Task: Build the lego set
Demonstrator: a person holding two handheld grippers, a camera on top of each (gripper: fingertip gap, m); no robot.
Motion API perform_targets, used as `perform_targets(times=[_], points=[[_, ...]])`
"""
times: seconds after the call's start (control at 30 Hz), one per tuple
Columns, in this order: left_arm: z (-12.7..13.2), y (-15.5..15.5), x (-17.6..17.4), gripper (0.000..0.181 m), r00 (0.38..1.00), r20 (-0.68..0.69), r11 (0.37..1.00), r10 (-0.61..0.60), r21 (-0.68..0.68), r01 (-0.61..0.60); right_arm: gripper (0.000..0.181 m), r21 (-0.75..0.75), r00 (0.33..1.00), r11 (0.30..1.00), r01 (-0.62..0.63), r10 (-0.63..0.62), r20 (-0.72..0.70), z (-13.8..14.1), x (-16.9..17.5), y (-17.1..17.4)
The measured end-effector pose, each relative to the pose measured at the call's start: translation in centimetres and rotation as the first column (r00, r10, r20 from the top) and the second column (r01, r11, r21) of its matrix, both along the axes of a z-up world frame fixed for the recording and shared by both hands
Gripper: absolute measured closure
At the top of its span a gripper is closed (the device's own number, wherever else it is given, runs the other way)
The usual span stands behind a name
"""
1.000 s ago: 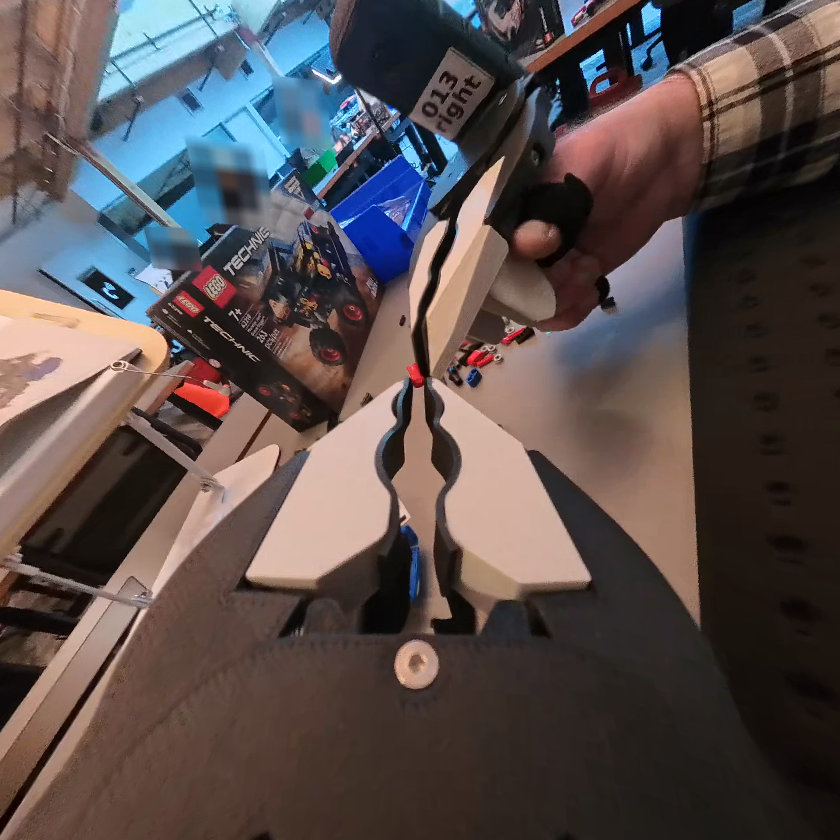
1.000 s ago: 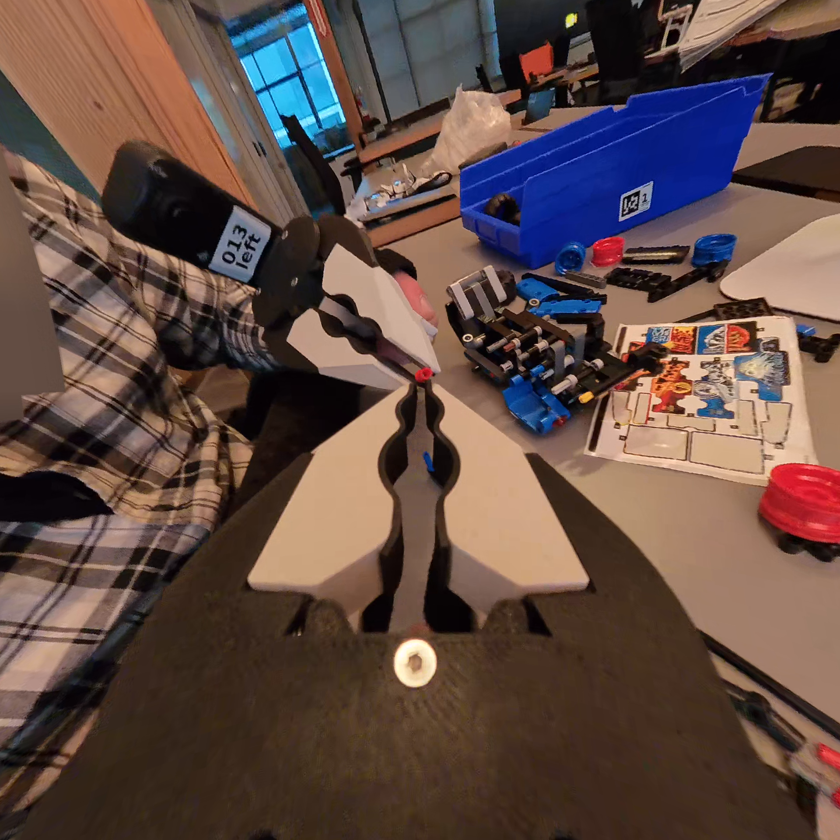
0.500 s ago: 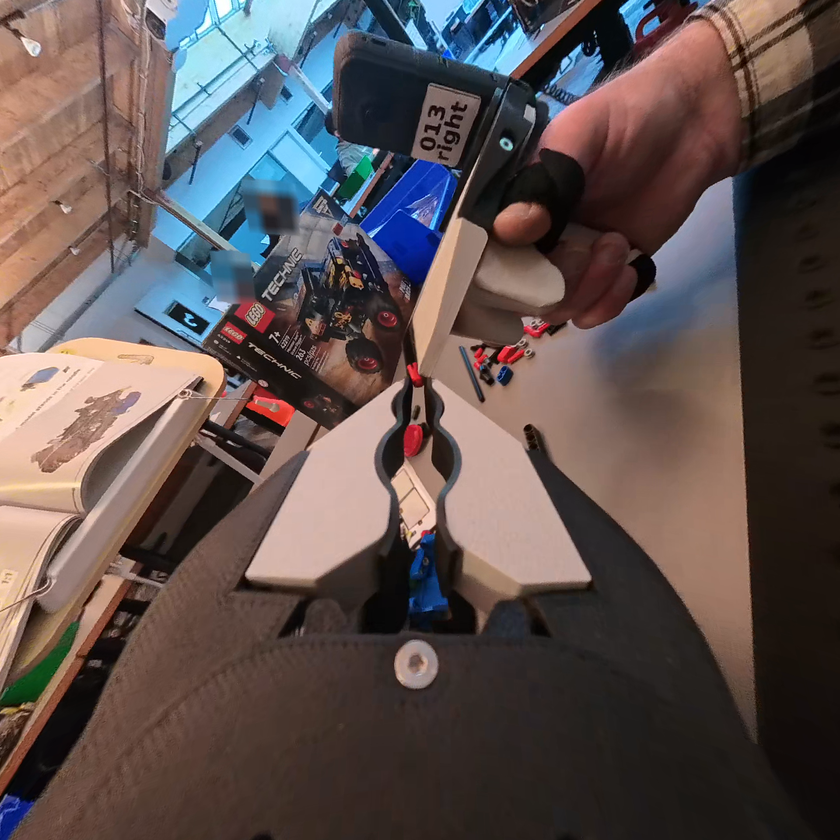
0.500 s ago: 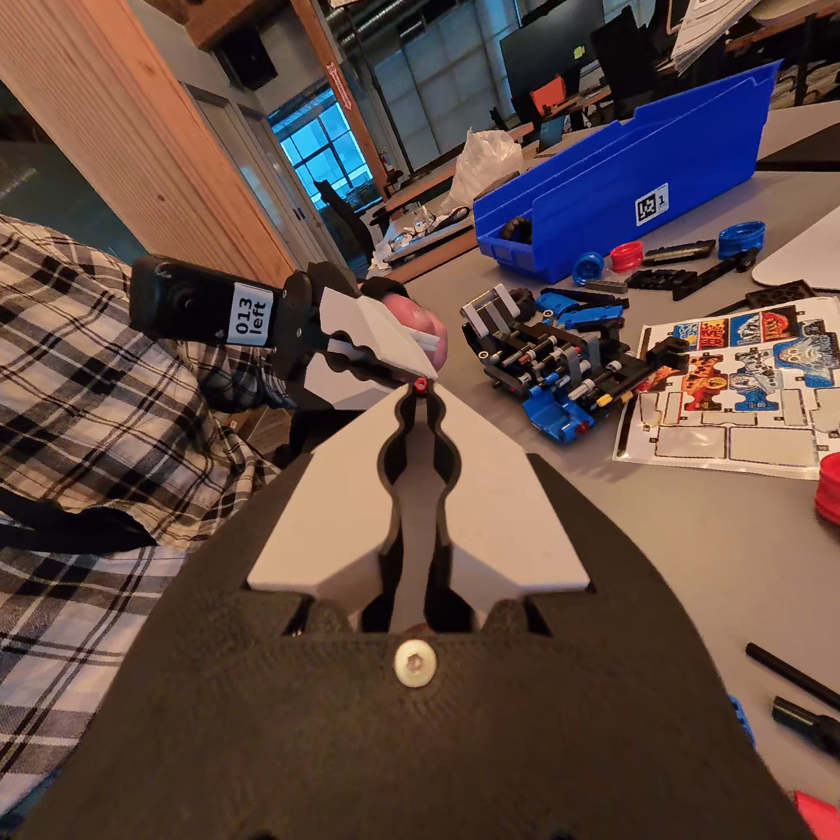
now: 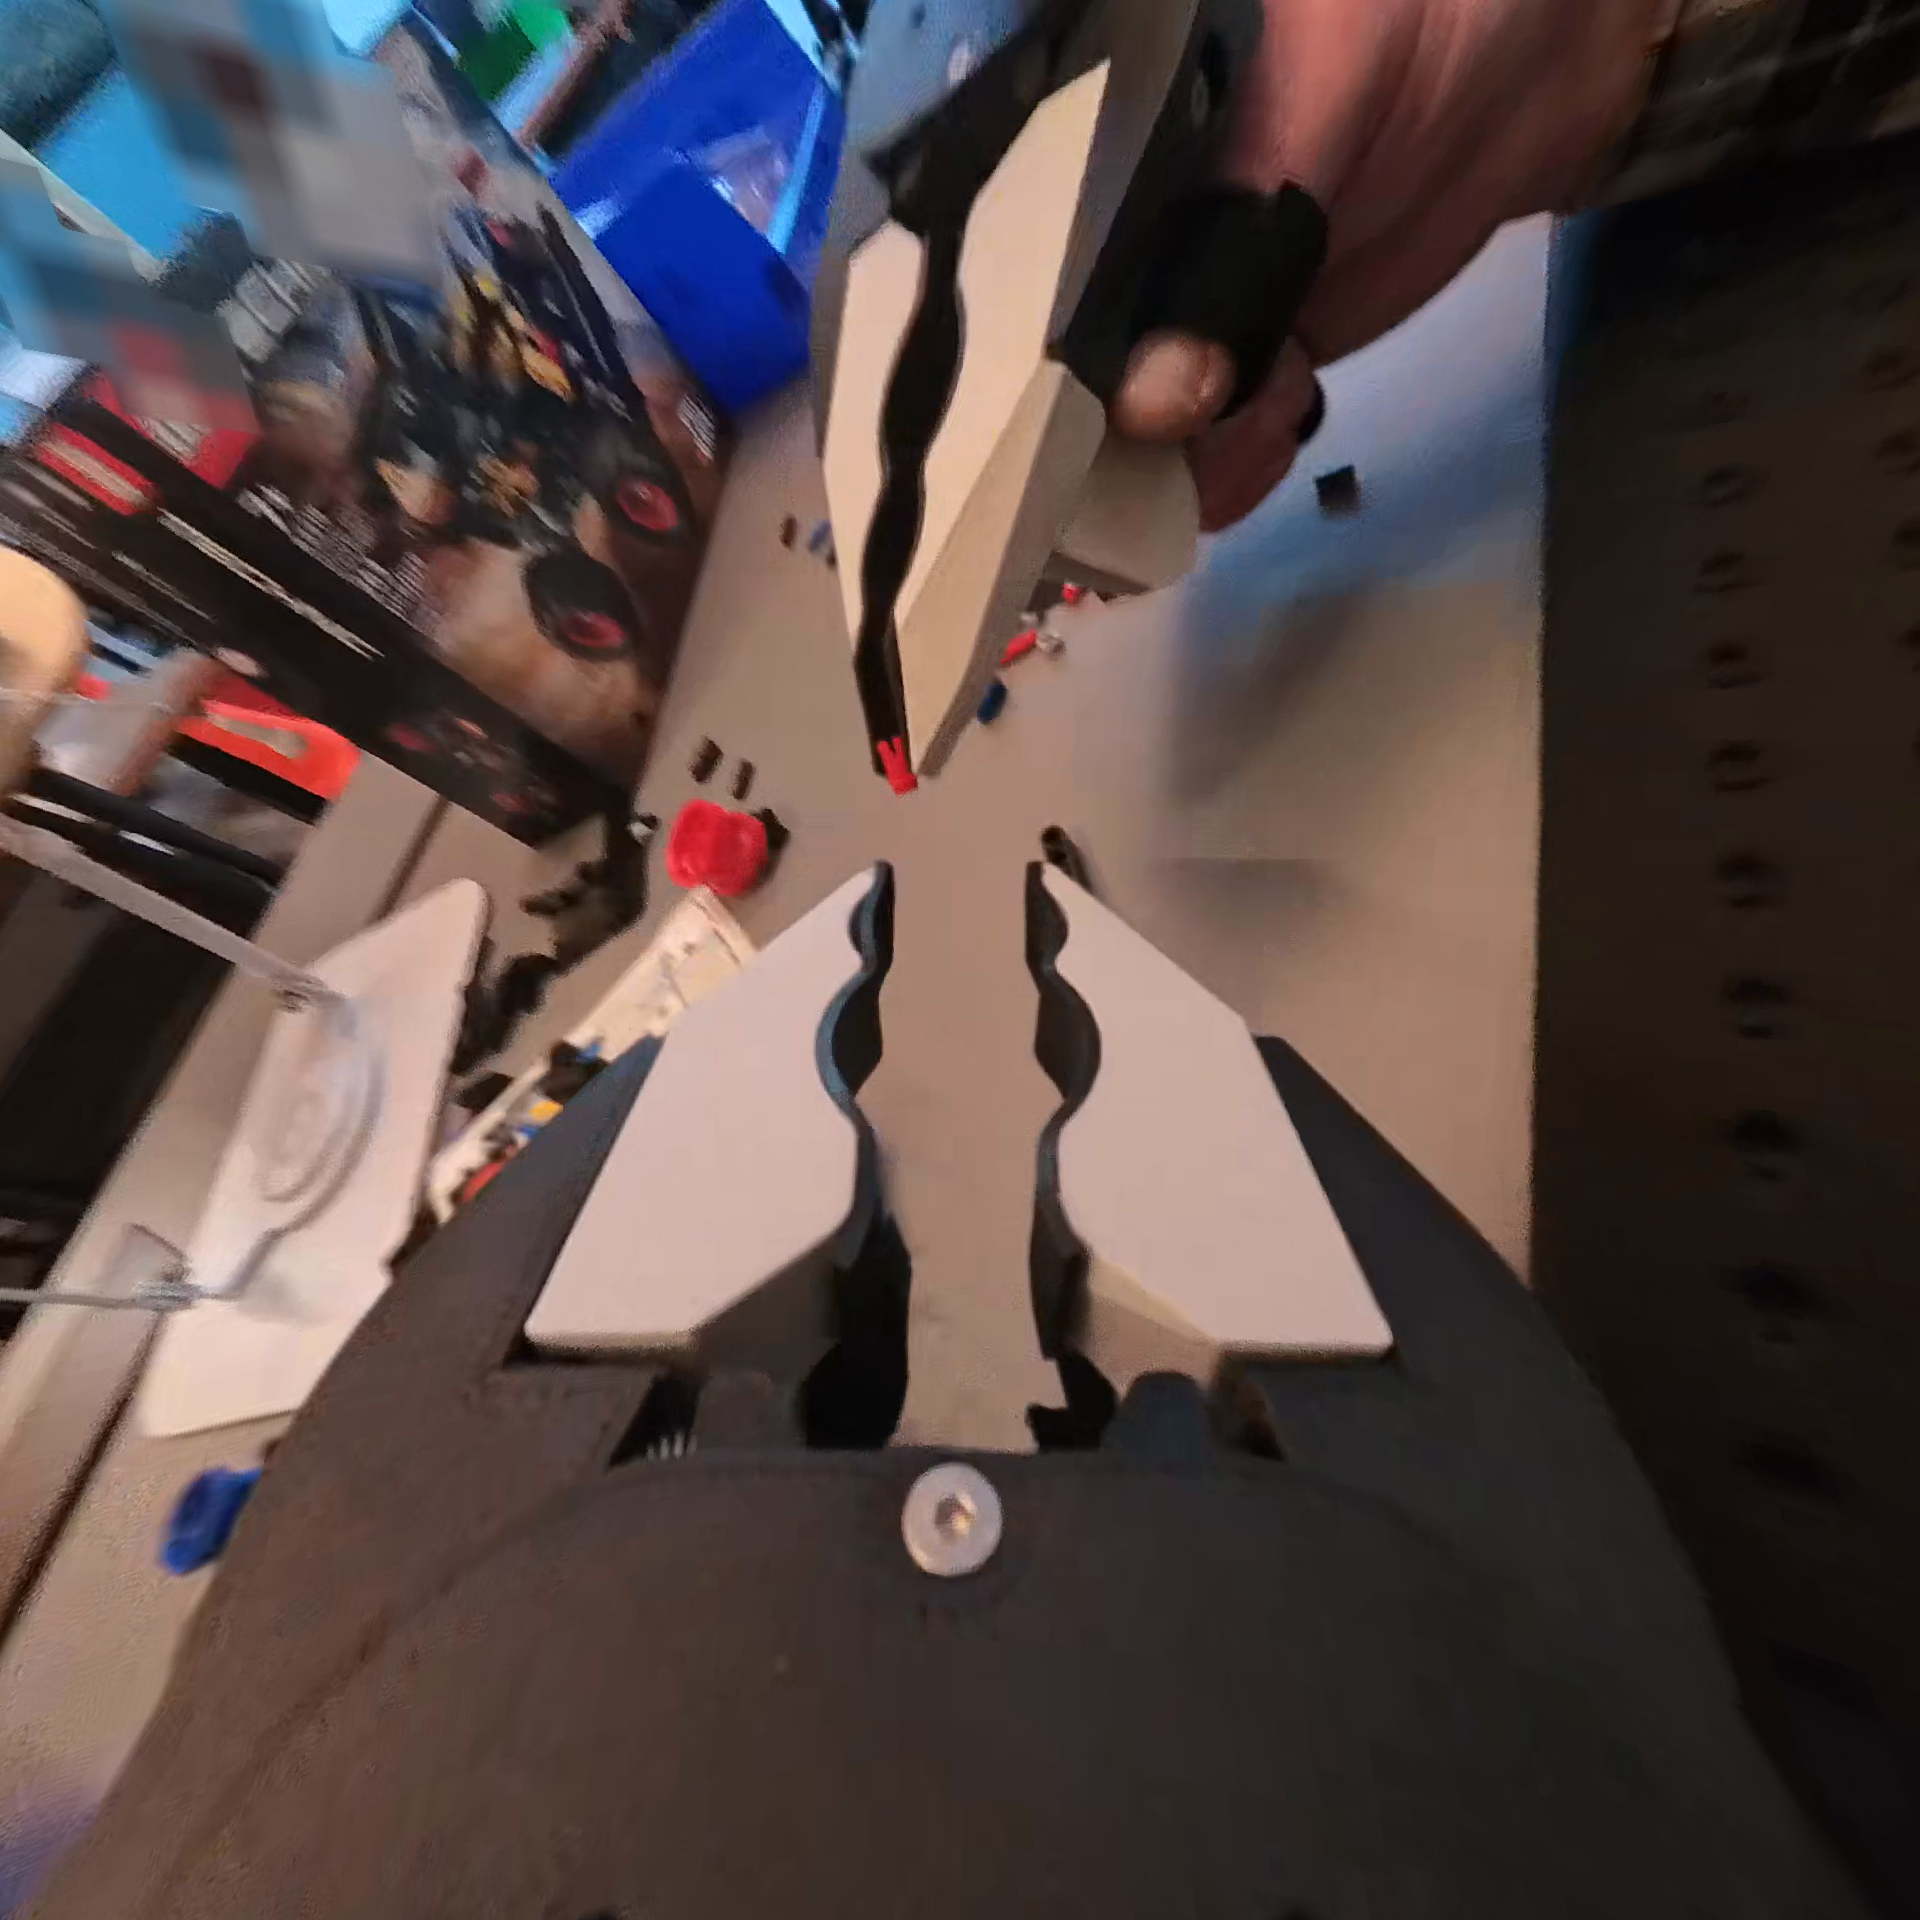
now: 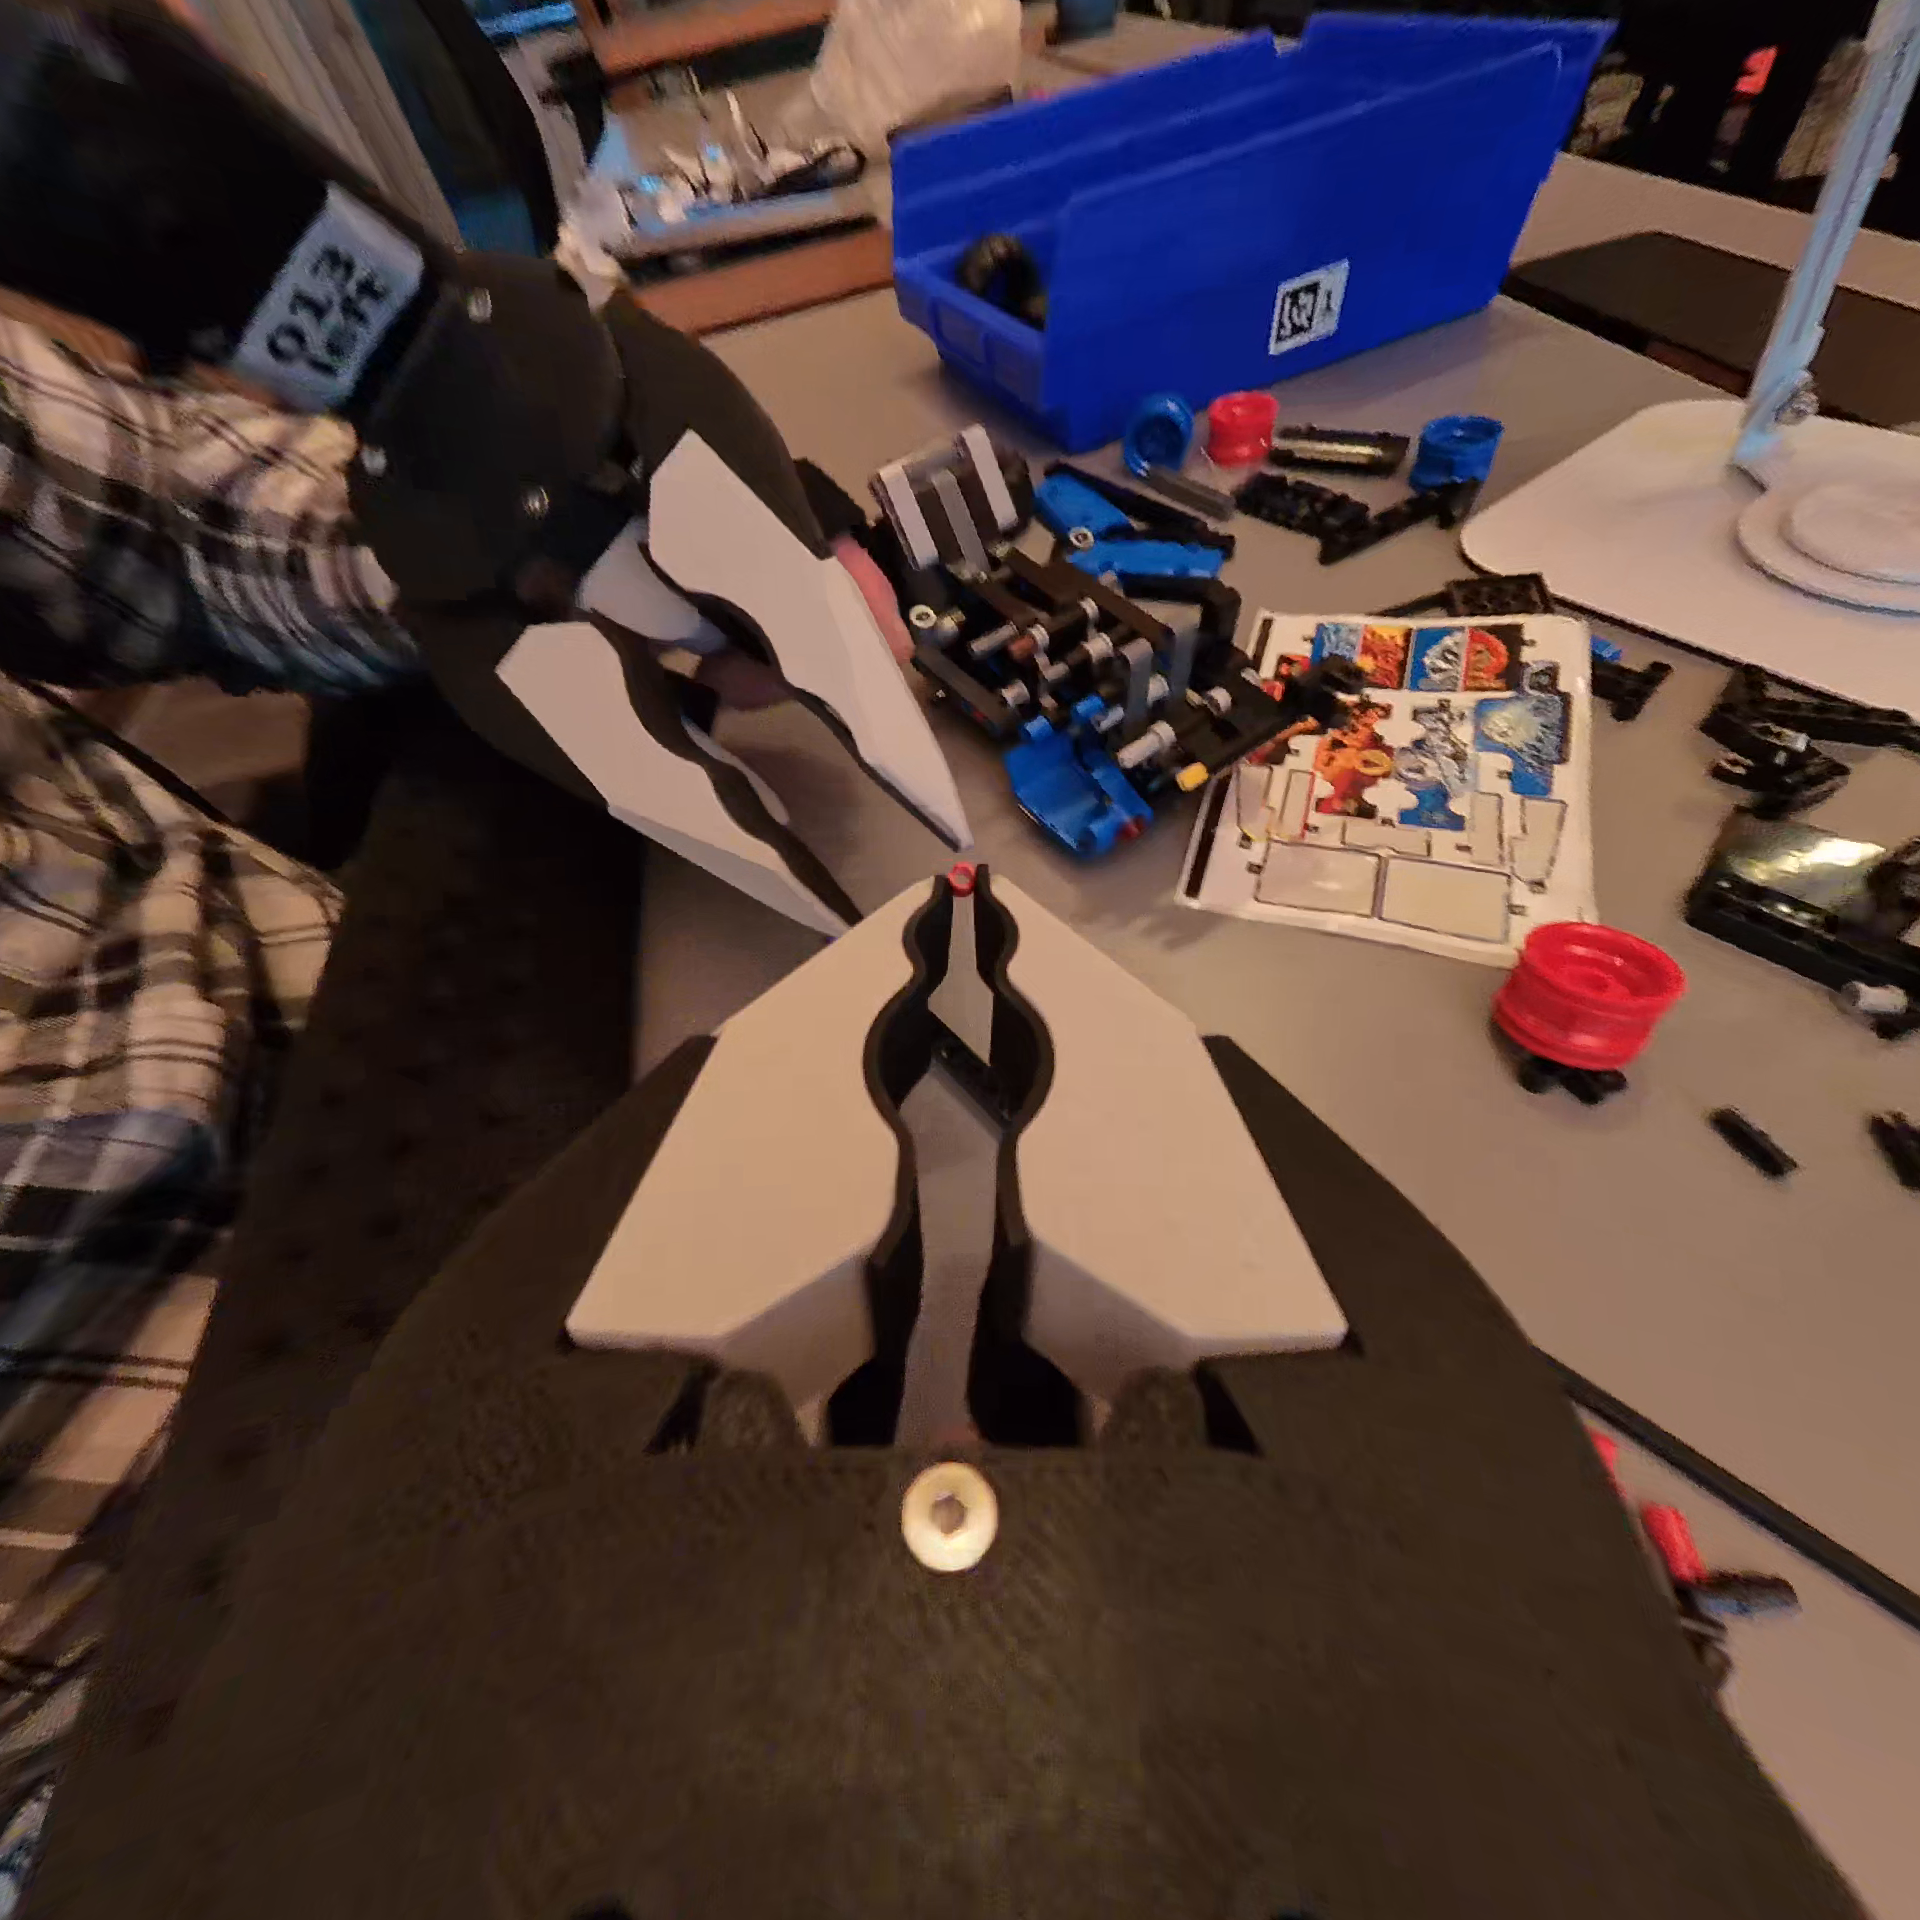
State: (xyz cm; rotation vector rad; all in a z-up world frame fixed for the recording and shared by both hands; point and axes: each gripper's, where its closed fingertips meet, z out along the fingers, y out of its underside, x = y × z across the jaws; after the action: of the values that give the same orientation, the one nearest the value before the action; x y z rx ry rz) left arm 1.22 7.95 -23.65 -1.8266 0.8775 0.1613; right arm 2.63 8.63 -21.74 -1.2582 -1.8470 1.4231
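grey table, right tongs pinching red pin

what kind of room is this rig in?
Likely a shared workshop or lab, not a home: long grey worktable with a blue parts bin, more cluttered benches behind, and a half-built Lego vehicle with loose pieces.

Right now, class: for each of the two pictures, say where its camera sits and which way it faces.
Left wrist view: on the left gripper, fingers apart, facing the grey table, the right gripper and a hand.
Right wrist view: on the right gripper, facing the half-built model, blue bin and a plaid sleeve.
Shared: the small red piece pinched by the right gripper, the table, both grippers.
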Motion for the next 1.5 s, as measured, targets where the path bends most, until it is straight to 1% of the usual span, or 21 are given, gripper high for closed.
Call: perform_targets(times=[0.07,0.1,0.2,0.33,0.4,0.47,0.57,0.63,0.77,0.93,1.03,1.1,1.17,1.27,1.37,1.5], points=[[-1.3,-0.5,0.1,0.154,0.999,0.048,0.993,-0.002,-0.114,0.008,0.179,0.039,1.0,0.999,0.007,-0.008,0.016,-0.4,0.1,0.3],[-2.1,-0.8,0.1,0.15,0.998,0.059,0.984,0.006,-0.175,0.004,0.179,0.055,1.0,0.998,0.01,-0.011,0.023,-0.6,0.2,0.4],[-3.8,-1.6,0.5,0.147,0.999,0.045,0.958,0.002,-0.287,0.011,0.18,0.088,0.999,0.996,0.013,-0.017,0.04,-1.1,0.3,0.7],[-4.3,-2.5,0.9,0.147,0.999,0.043,0.938,-0.001,-0.347,0.016,0.18,0.136,0.998,0.991,0.007,-0.016,0.066,-1.8,0.7,1.0],[-4.6,-2.7,0.5,0.149,0.999,0.036,0.934,0.017,-0.358,-0.003,0.18,0.159,0.997,0.987,0.006,-0.019,0.077,-2.1,0.7,1.0],[-4.9,-2.7,0.4,0.152,0.999,0.033,0.928,0.024,-0.372,-0.011,0.18,0.183,0.996,0.983,0.003,-0.02,0.091,-2.5,0.8,1.1],[-5.8,-2.8,0.2,0.162,0.999,-0.015,0.915,0.034,-0.403,-0.037,0.18,0.199,0.995,0.98,0.003,-0.023,0.095,-2.6,0.9,1.2],[-6.3,-3.0,0.4,0.172,0.999,-0.05,0.912,0.015,-0.409,-0.034,0.18,0.201,0.996,0.979,0.011,-0.03,0.088,-2.5,0.9,1.4],[-6.0,-2.9,0.1,0.174,0.99,-0.138,0.934,0.001,-0.353,-0.05,0.179,0.198,0.996,0.98,0.03,-0.045,0.072,-2.1,1.0,1.8],[-4.9,-2.8,0.4,0.175,0.993,-0.115,0.951,-0.003,-0.308,-0.033,0.179,0.197,0.996,0.979,0.051,-0.064,0.06,-1.7,1.1,2.4],[-4.0,-2.8,0.1,0.175,0.991,-0.134,0.965,0.004,-0.259,-0.039,0.179,0.2,0.995,0.978,0.066,-0.078,0.055,-1.6,1.3,2.8],[-3.6,-3.2,0.2,0.176,0.98,-0.197,0.976,-0.033,-0.216,-0.01,0.179,0.215,0.994,0.974,0.072,-0.087,0.06,-1.7,1.3,3.0],[-3.5,-3.2,-0.7,0.175,0.954,-0.299,0.984,-0.012,-0.171,-0.041,0.179,0.217,0.994,0.974,0.071,-0.086,0.063,-1.8,1.3,3.0],[-4.1,-3.7,-0.5,0.175,0.932,-0.356,0.986,-0.066,-0.167,0.006,0.179,0.228,0.993,0.971,0.066,-0.086,0.076,-2.2,1.3,2.9],[-5.4,-3.8,-0.5,0.174,0.91,-0.406,0.981,-0.089,-0.196,0.008,0.179,0.229,0.993,0.971,0.064,-0.084,0.08,-2.4,1.2,2.9],[-5.6,-3.7,-0.2,0.173,0.923,-0.37,0.977,-0.102,-0.21,0.024,0.179,0.231,0.994,0.971,0.056,-0.077,0.083,-2.6,1.2,2.8]])
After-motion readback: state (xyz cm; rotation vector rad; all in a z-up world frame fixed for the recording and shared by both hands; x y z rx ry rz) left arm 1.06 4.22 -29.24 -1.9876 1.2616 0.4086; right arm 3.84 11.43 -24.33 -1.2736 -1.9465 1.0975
